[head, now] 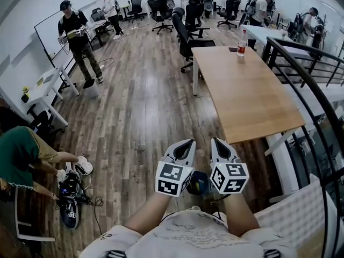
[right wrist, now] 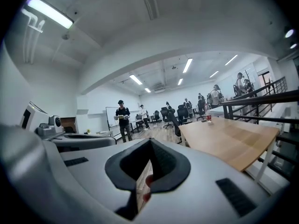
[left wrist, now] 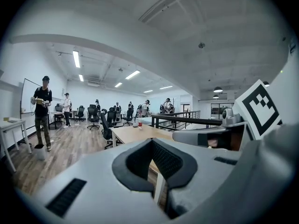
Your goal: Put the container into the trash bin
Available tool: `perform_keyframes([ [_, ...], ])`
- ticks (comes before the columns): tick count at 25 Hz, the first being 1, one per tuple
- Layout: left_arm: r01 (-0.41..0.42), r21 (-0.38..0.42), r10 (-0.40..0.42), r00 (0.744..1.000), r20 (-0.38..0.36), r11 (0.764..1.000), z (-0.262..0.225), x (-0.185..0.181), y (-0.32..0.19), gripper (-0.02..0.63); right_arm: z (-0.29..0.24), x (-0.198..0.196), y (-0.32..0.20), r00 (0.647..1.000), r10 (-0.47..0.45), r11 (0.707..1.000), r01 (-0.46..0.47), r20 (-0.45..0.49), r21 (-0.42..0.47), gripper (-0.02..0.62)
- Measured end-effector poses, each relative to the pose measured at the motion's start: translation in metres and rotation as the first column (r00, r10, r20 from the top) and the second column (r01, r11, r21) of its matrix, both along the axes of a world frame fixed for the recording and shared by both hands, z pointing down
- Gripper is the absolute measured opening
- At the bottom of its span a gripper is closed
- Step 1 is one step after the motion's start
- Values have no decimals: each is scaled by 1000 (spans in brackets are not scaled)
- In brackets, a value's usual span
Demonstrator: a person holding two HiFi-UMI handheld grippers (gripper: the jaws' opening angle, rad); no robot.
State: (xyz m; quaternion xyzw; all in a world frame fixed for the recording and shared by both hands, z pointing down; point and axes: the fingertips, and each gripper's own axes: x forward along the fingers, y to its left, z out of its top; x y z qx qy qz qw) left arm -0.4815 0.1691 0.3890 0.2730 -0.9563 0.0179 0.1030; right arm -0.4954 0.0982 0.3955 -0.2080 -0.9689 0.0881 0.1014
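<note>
A clear bottle with a red label (head: 242,42) stands upright at the far end of the long wooden table (head: 252,90); it also shows small in the left gripper view (left wrist: 139,122) and the right gripper view (right wrist: 208,117). A small white bin (head: 91,89) stands on the floor beside a standing person (head: 78,39). My left gripper (head: 185,143) and right gripper (head: 217,142) are held side by side close to my body, well short of the table. Both point roughly level. The left gripper (left wrist: 152,141) and the right gripper (right wrist: 150,141) are both shut, with nothing between the pads.
A black railing (head: 317,95) curves along the right. Black office chairs (head: 188,34) stand at the table's far left side. A person in green (head: 24,155) crouches at the left over gear on the floor. Several people stand at the back of the room.
</note>
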Motion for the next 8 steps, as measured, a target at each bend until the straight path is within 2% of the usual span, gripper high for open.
perform_keyframes([
  [8, -5, -18, 5, 1000, 9, 1000, 1, -6, -9, 5, -3, -5, -4, 1000, -14, 1000, 14, 16, 0, -8],
])
